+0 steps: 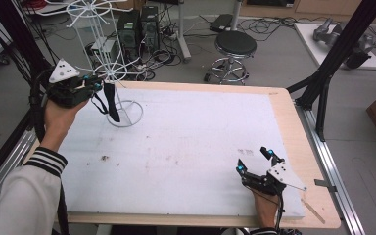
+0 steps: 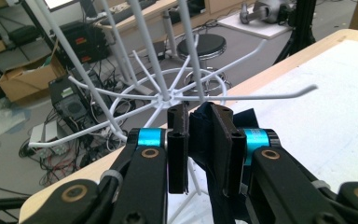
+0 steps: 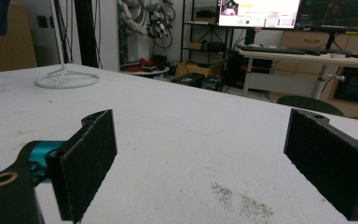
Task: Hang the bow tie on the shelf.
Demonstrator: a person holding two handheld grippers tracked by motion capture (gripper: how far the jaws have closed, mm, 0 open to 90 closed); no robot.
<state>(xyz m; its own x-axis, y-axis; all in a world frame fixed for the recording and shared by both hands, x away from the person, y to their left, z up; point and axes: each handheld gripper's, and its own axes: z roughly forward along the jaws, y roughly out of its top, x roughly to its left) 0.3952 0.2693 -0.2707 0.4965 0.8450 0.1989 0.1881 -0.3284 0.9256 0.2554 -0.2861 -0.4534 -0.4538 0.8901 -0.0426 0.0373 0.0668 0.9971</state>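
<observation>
Left gripper holds a dark cloth strip up at the white wire rack; right gripper idle.

The left gripper [image 1: 94,84] is raised just beside the white wire rack [image 1: 111,73], its fingers [image 2: 178,140] pinched together on the upper part of a dark cloth strip [image 1: 110,100] that hangs limp beside the rack's pole, above its ring base [image 1: 136,110]. In the left gripper view the cloth [image 2: 205,135] bunches between the pads, just below the rack's spoked hub. It looks soft and light (probably a sock or strap), so it should drape and swing; a hold near the top edge suits hooking it over a prong. The right gripper [image 1: 255,162] rests on the table [image 1: 186,142], well apart from the rack, fingers [image 3: 86,163] spread wide with nothing between them.
</observation>
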